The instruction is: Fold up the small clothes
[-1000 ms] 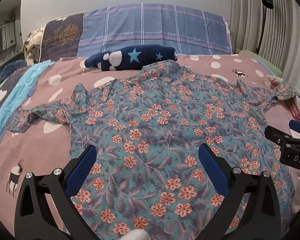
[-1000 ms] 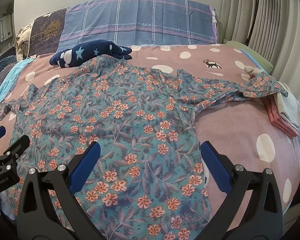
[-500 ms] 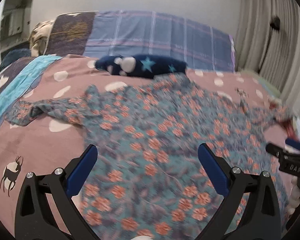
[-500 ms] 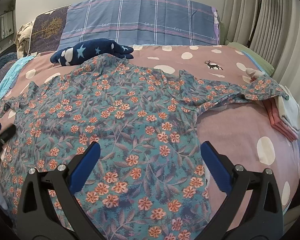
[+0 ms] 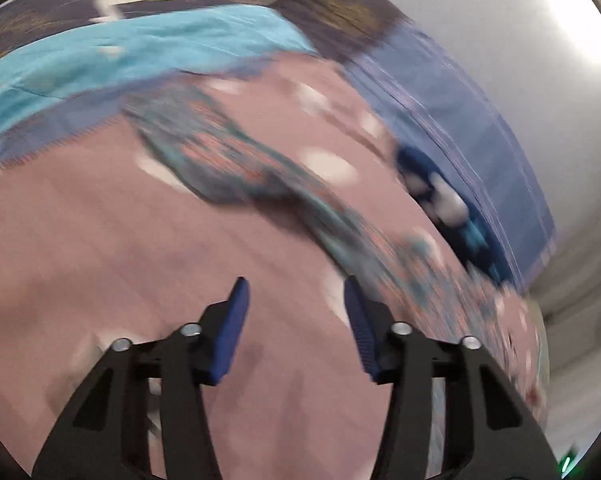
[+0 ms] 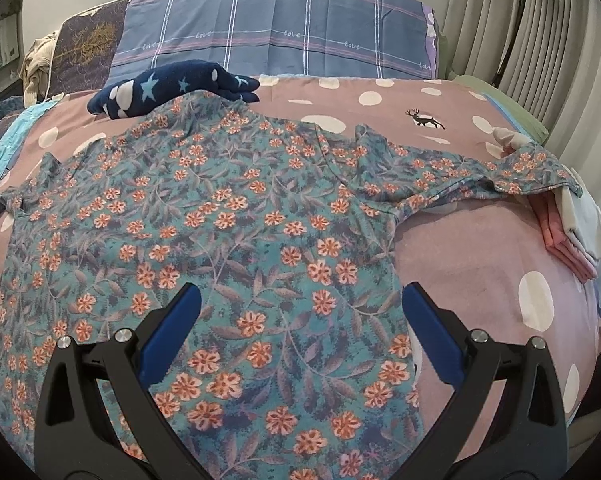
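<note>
A teal shirt with orange flowers lies spread flat on the pink dotted bedspread, sleeves out to both sides. My right gripper hovers open over the shirt's lower part, nothing between its fingers. The left wrist view is blurred and tilted: the shirt's left sleeve stretches across the bedspread ahead. My left gripper is above bare bedspread short of that sleeve, its jaws closing with nothing between them.
A navy star-patterned garment lies beyond the collar, in front of a blue plaid pillow. Folded pink and white clothes are stacked at the right edge under the right sleeve. A turquoise blanket borders the left side.
My left gripper swung left off the shirt's body toward the left sleeve, rolled, and its jaws narrowed. It left the right wrist view. The right gripper stayed still.
</note>
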`<state>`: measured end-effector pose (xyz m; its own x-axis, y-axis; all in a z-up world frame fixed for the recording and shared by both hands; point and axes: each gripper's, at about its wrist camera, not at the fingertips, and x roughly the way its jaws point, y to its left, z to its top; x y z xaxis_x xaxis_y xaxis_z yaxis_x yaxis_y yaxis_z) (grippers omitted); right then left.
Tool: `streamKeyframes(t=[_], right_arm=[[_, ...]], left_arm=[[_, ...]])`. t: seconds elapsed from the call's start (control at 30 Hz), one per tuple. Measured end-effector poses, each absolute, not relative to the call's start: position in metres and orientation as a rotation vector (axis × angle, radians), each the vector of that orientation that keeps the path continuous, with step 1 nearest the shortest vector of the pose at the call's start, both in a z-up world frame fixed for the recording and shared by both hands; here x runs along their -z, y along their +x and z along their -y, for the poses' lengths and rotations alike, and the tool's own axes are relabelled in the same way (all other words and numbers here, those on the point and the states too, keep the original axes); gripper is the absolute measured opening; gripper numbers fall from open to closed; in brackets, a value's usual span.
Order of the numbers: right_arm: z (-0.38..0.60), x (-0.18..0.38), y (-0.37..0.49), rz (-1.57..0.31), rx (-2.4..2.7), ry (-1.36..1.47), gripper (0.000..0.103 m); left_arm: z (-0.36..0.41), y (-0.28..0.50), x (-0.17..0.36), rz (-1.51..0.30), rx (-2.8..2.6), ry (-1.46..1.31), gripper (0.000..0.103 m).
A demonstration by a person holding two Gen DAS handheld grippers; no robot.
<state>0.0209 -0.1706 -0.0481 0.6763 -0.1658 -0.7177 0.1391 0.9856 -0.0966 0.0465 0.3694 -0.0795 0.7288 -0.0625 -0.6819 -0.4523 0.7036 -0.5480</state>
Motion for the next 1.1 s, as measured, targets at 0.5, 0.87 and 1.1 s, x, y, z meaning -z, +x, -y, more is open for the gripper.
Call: streamKeyframes(t=[0.5, 0.87, 1.1], right_arm=[[0.159, 0.061, 0.044, -0.861, 0.202, -0.067, 0.101], [0.162, 0.067, 0.047, -0.874, 0.197, -0.034, 0.101], [0.172, 0.067, 0.037, -0.864, 0.187, -0.003, 0.101]], left_arm=[[-0.497, 0.115, 0.121, -0.664, -0.422, -0.989, 0.006], [-0.338, 0.154, -0.055, -0.424, 0.163, -0.494, 0.003], [-0.161, 0.133, -0.134, -0.342, 0.646, -0.162, 0.003]])
